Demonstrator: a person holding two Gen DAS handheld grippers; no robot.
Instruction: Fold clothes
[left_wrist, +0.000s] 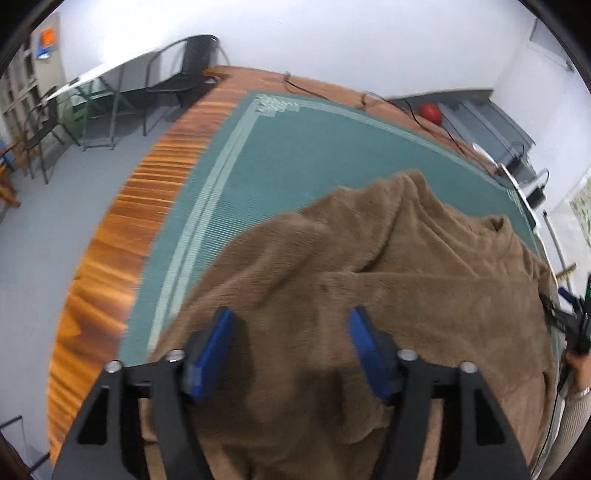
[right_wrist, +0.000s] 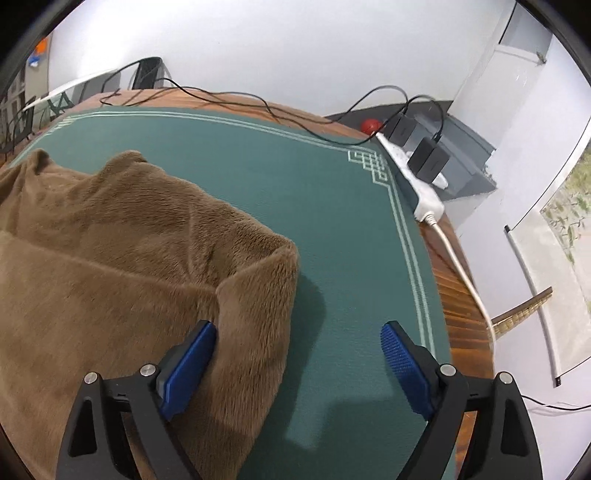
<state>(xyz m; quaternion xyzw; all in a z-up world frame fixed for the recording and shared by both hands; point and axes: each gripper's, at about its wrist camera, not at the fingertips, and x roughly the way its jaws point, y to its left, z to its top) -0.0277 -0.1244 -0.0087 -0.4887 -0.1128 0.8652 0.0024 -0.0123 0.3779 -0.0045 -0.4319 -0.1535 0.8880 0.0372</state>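
A brown fleece garment (left_wrist: 369, 280) lies rumpled on a green mat (left_wrist: 295, 162) over a wooden table. My left gripper (left_wrist: 291, 317) hovers open above the garment's near part, its blue pads spread wide with fleece below them. In the right wrist view the same brown garment (right_wrist: 122, 240) fills the left half, with a folded corner sticking up. My right gripper (right_wrist: 299, 332) is open; its left pad sits against the garment's right edge and its right pad is over bare green mat (right_wrist: 351, 221).
A white power strip (right_wrist: 424, 184) with black adapters and black cables lies on the table's far right edge. A red ball (right_wrist: 370, 126) sits beyond it. Folding chairs (left_wrist: 110, 99) stand on the floor at far left. A person's hand and sleeve (left_wrist: 580, 373) appear at the right edge.
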